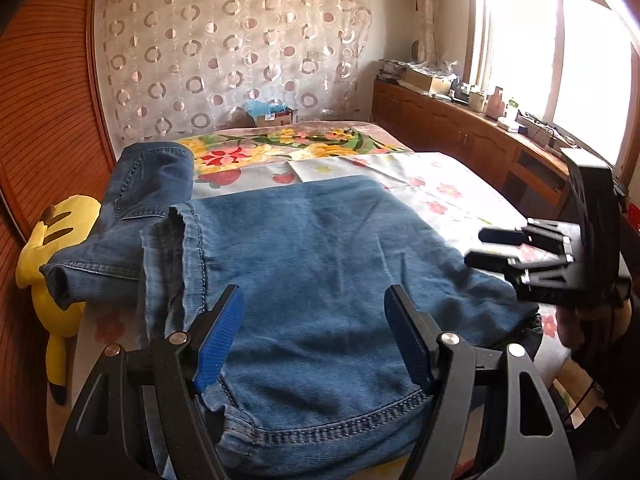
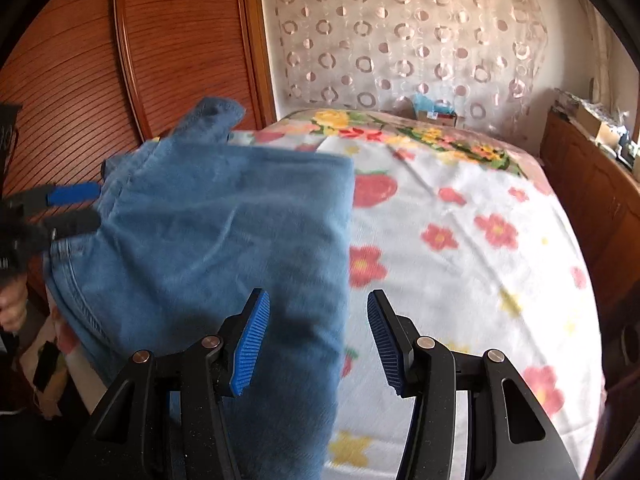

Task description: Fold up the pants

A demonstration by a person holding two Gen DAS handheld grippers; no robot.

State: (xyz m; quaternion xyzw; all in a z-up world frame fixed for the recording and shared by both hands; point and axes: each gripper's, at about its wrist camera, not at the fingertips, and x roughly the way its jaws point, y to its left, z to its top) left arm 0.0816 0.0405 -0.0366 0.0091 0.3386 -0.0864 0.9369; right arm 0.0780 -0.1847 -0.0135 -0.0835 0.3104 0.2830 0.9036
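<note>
Blue denim pants (image 1: 304,264) lie folded on the flowered bed, with one darker leg end (image 1: 132,208) sticking out at the far left. My left gripper (image 1: 314,336) is open just above the near hem of the pants, holding nothing. My right gripper (image 2: 318,340) is open and empty over the right edge of the pants (image 2: 224,240). The right gripper shows at the right of the left wrist view (image 1: 486,246), beside the pants. The left gripper shows at the left edge of the right wrist view (image 2: 76,206), open by the pants' seam.
The bed (image 2: 460,240) has a white sheet with red flowers. A yellow plush toy (image 1: 52,264) lies by the wooden wardrobe (image 1: 44,120) on the left. A wooden cabinet (image 1: 460,128) with clutter runs under the window on the right. A cardboard box (image 1: 272,116) stands beyond the bed.
</note>
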